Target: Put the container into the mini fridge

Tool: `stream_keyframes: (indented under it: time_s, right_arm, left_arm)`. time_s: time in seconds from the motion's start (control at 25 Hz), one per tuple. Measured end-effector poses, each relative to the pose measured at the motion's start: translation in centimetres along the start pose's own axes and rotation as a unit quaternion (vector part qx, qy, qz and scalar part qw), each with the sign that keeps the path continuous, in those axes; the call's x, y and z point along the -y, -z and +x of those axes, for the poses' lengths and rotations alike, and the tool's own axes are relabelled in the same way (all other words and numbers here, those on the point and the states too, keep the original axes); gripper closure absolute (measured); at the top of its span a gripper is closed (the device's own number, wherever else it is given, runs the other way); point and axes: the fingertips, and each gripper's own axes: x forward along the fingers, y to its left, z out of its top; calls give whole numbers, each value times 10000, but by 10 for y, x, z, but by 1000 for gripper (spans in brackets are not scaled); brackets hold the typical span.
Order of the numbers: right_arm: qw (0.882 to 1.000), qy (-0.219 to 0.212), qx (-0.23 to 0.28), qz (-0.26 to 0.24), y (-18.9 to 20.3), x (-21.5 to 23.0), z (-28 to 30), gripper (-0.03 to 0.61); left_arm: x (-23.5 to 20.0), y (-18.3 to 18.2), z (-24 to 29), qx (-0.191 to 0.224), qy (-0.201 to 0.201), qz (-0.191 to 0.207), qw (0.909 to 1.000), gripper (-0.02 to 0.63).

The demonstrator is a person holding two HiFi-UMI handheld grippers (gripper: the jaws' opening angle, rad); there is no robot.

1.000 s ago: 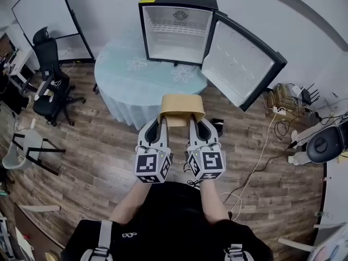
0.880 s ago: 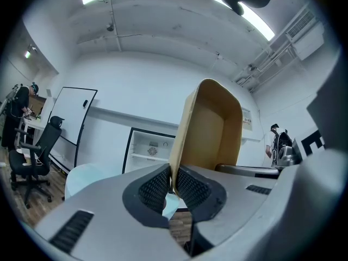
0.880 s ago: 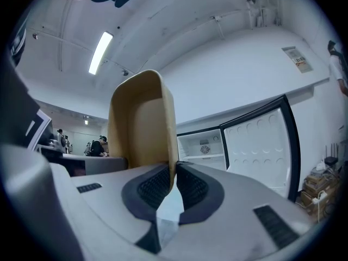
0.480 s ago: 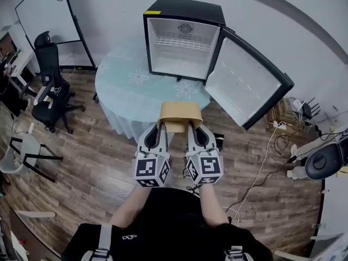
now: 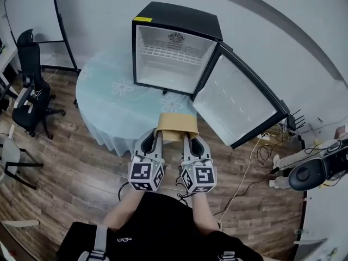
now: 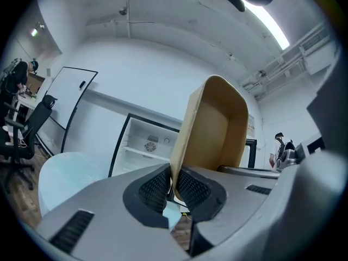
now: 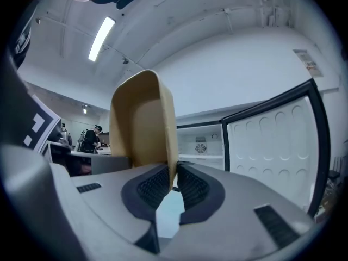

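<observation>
A tan, empty rectangular container (image 5: 176, 125) hangs in the air over the near edge of the round table (image 5: 109, 105). My left gripper (image 5: 158, 136) pinches its left wall and my right gripper (image 5: 186, 138) its right wall. In the left gripper view the pads of the gripper (image 6: 173, 186) press on the thin wall of the container (image 6: 215, 129), and the jaws are closing a little tighter. The right gripper view shows the same grip (image 7: 173, 181) on the container (image 7: 142, 124). Beyond it the black mini fridge (image 5: 168, 58) stands on the table, its door (image 5: 236, 105) swung wide to the right and a wire shelf inside.
A black office chair (image 5: 30, 86) and a whiteboard (image 5: 27, 20) stand at the left. Cables (image 5: 247, 167) trail over the wooden floor at the right, near a black round device (image 5: 310, 170). A person (image 7: 91, 137) stands far off in the right gripper view.
The view has come closer to the table and the fridge looks larger. Both grippers have carried the container forward to the table's near edge, with the grip unchanged.
</observation>
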Motion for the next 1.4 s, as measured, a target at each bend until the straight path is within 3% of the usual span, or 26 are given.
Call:
stream_keyframes:
  time_s: [0.6, 0.92, 1.4]
  right_arm:
    - [9961, -351, -571, 574, 46, 2, 135, 540]
    - [9958, -371, -562, 620, 38, 2, 224, 542]
    - [9941, -39, -979, 463, 47, 50, 269, 541]
  left_arm:
    - [-94, 15, 93, -718, -468, 94, 9963, 578]
    - [-151, -8, 157, -771, -506, 141, 9956, 577]
    - [-151, 8, 228, -1061, -204, -210, 9939, 575]
